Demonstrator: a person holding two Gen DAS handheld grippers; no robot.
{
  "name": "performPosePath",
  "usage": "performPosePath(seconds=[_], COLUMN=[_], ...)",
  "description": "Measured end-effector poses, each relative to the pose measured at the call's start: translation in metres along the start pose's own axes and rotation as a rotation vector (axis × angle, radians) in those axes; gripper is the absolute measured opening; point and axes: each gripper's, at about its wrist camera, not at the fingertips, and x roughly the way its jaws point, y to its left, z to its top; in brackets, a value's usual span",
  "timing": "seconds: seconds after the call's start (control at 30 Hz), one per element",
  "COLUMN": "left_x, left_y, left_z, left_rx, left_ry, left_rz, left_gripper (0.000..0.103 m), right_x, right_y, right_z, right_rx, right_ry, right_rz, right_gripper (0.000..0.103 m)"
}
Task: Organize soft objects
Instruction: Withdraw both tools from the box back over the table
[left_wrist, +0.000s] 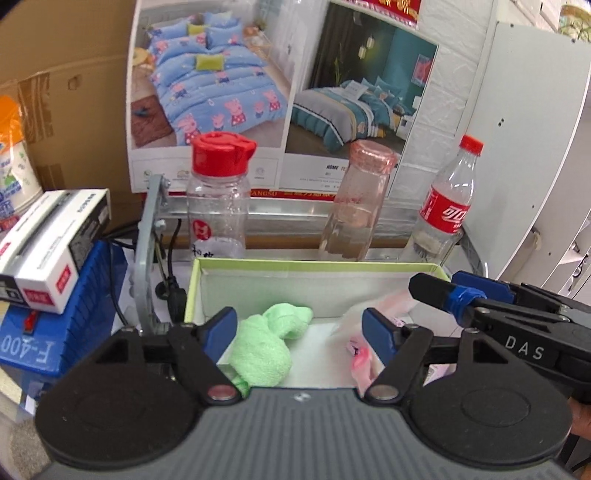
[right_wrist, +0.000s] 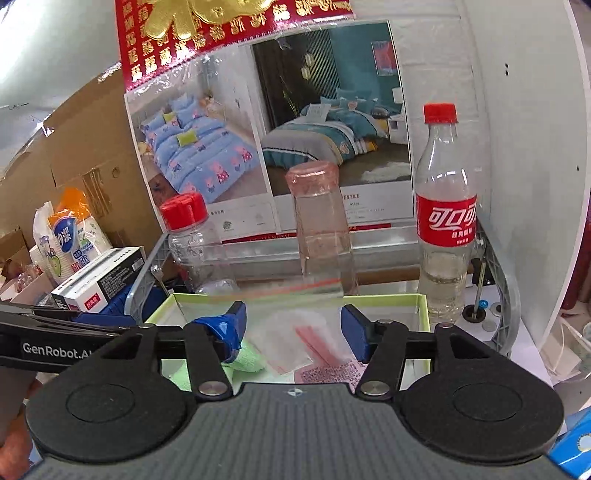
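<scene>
A shallow box with a light green rim (left_wrist: 306, 263) holds a crumpled green cloth (left_wrist: 267, 347) on its left side and a clear bag with pink items (left_wrist: 360, 356) on its right. My left gripper (left_wrist: 300, 334) is open just above the box, with nothing between its blue pads. The right gripper comes in from the right in the left wrist view (left_wrist: 436, 293). In the right wrist view my right gripper (right_wrist: 293, 332) is open over the same box (right_wrist: 423, 306), above the clear bag (right_wrist: 295, 341), with the green cloth (right_wrist: 247, 360) at its left.
Behind the box stand a red-capped clear jar (left_wrist: 218, 199), a pink-lidded glass bottle (left_wrist: 354, 206) and a cola bottle (left_wrist: 445, 206). Boxes on a blue machine (left_wrist: 55, 321) sit left. A white panel (left_wrist: 535, 147) is at the right.
</scene>
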Motion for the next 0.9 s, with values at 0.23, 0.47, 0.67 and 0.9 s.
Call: performPosePath(seconds=[0.23, 0.47, 0.67, 0.9], left_x=[-0.048, -0.098, -0.113, -0.104], left_y=[0.006, 0.033, 0.074, 0.097], left_z=[-0.020, -0.077, -0.146, -0.199], left_rx=[0.012, 0.033, -0.038, -0.103], left_ry=[-0.031, -0.034, 0.056, 0.153], left_rz=[0.044, 0.145, 0.254, 0.327], left_gripper=[0.075, 0.075, 0.075, 0.075], right_x=[-0.037, -0.079, -0.128, -0.178], right_y=[0.014, 0.008, -0.007, -0.023], right_z=[0.002, -0.032, -0.099, -0.181], right_rx=[-0.049, -0.059, 0.054, 0.245], right_ry=[-0.044, 0.015, 0.017, 0.041], right_rz=[-0.011, -0.052, -0.047, -0.063], right_gripper=[0.049, 0.050, 0.051, 0.051])
